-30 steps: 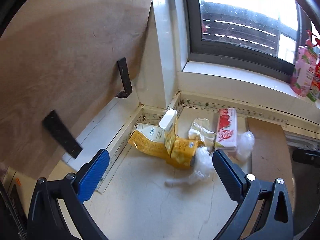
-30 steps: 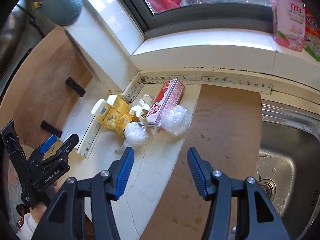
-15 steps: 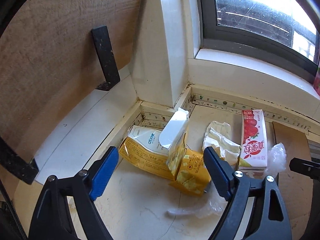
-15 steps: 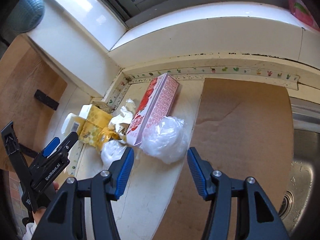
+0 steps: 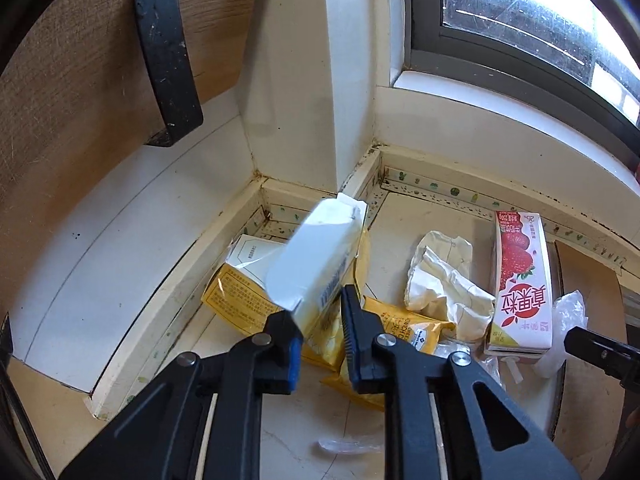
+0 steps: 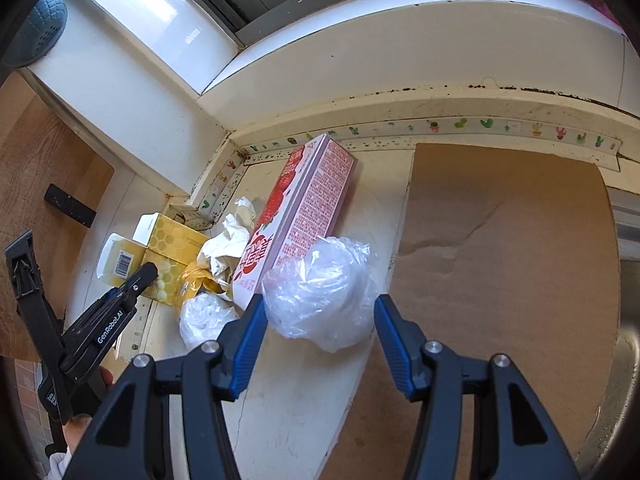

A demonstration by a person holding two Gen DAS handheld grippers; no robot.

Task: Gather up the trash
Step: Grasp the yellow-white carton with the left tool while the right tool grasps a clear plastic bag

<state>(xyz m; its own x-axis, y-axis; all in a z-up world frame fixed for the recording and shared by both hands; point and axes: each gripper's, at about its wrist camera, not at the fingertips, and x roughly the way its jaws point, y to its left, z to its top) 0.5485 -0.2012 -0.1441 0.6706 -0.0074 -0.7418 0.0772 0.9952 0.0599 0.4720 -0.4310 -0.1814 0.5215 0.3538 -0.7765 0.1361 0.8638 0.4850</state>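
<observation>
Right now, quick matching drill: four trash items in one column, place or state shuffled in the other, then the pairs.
Items:
1. white-topped yellow box
2. strawberry milk carton
3. clear plastic bag ball
4. crumpled paper

States:
A. ahead of the open right claw
B. lying flat, printed face up
C. pinched in the left claw
D. wadded between yellow wrappers and carton

Pairs: 1-C, 2-B, 3-A, 4-D

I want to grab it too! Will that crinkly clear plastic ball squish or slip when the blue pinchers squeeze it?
Probably it squishes: the plastic ball is thin, wrinkled film, loosely bunched. It looks light, so the open right gripper might nudge it along the counter. Its shiny folds could slip a little.
</observation>
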